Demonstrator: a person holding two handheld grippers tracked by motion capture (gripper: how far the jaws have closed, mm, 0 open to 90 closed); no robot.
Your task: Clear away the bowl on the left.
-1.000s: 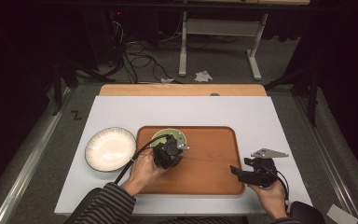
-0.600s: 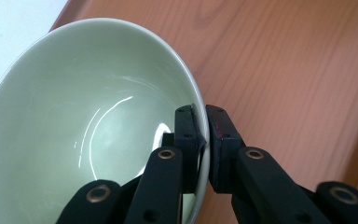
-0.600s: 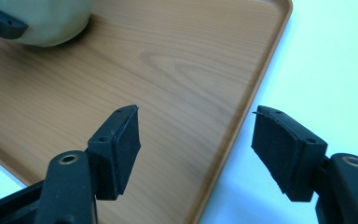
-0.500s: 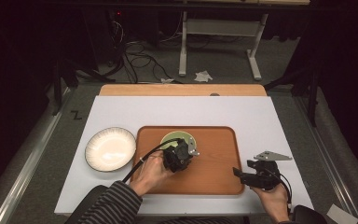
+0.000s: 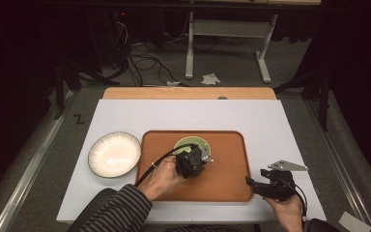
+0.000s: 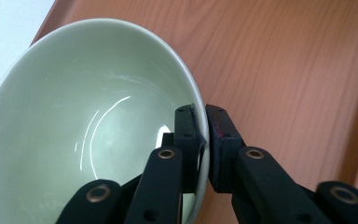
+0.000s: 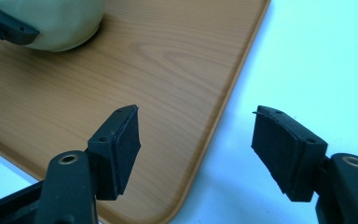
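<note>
Shifted rightward on the tray (image 5: 227, 171), the left claw (image 6: 200, 135) stays clamped on the green bowl's (image 6: 88, 121) rim.

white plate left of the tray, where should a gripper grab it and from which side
Best guess: pinch the rim of the white plate, one jaw above and one under the lip. It lies flat and shallow on the table, so only the raised edge offers a hold. Come from its near side, since the wooden tray sits close on its right.

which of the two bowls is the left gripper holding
The pale green bowl on the wooden tray: the left gripper pinches its rim. The white ribbed bowl sits untouched on the white table, left of the tray.
</note>
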